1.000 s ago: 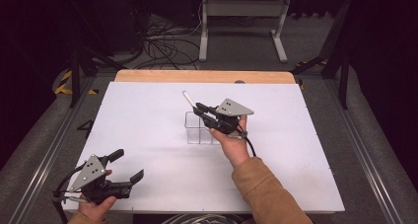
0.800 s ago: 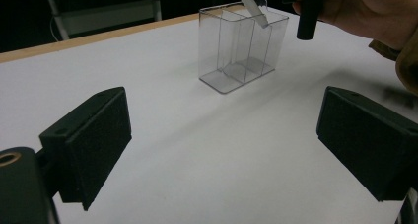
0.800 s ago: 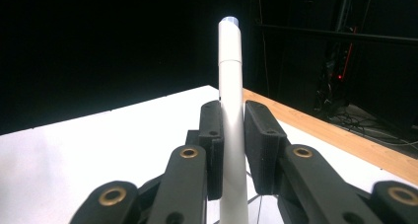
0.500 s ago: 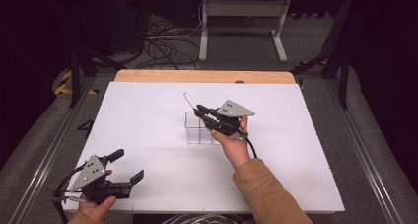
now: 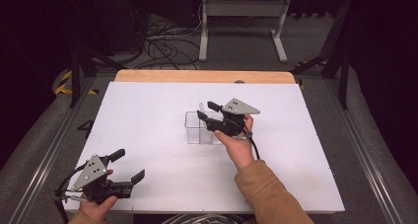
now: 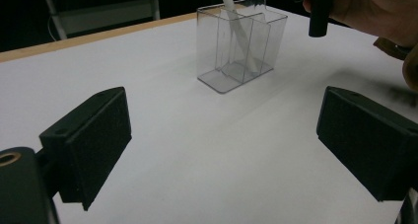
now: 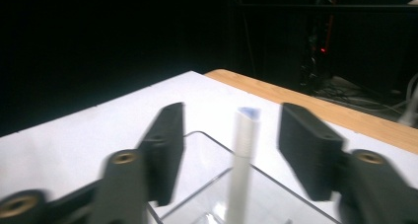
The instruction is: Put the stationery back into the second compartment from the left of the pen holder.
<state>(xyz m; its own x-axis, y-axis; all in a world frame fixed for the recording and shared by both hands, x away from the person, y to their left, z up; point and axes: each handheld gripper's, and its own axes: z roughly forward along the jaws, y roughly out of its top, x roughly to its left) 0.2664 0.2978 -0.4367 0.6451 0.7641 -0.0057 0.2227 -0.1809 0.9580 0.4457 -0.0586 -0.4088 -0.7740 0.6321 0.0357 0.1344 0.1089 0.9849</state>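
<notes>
We see a white surface (image 5: 148, 115) with a wooden strip (image 5: 197, 76) along its far edge. Beyond it, on the grey floor (image 5: 315, 46), lie tangled black cables (image 5: 165, 41) beside a pale metal stand (image 5: 241, 21). Yellow-and-black hazard tape (image 5: 63, 82) marks the floor at far left.

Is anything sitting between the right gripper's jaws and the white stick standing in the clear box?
Nothing visible. The right gripper is open, one jaw on each side of the white stick, with only open gaps between. The stick stands inside the clear box, its top above the rim.
</notes>
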